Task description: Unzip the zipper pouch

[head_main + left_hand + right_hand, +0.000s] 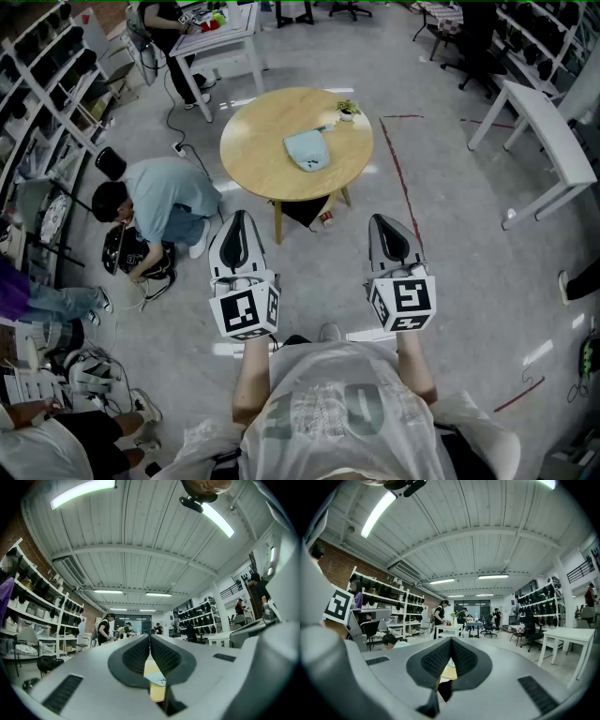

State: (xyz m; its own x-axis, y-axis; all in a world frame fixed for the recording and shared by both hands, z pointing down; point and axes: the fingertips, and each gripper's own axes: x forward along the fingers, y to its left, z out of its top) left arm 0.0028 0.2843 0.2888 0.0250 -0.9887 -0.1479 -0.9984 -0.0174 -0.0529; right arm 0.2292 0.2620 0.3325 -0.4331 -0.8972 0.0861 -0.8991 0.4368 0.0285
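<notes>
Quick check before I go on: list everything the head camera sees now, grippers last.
Round tan wooden table: one, on the grey floor ahead of both grippers.
Light blue fabric zipper pouch: one, lying near that table's middle, untouched.
Small green potted plant: one, at the table's far right edge.
Crouching person in a light blue shirt: one, on the floor left of the table.
White rectangular table: one, far left.
Long white table: one, at the right.
White shelving rack: one, along the left wall.
Red tape line: one, on the floor right of the round table.
Left gripper: one, grey and black, jaws shut, empty, short of the table.
Right gripper: one, same colours, jaws shut, empty.
</notes>
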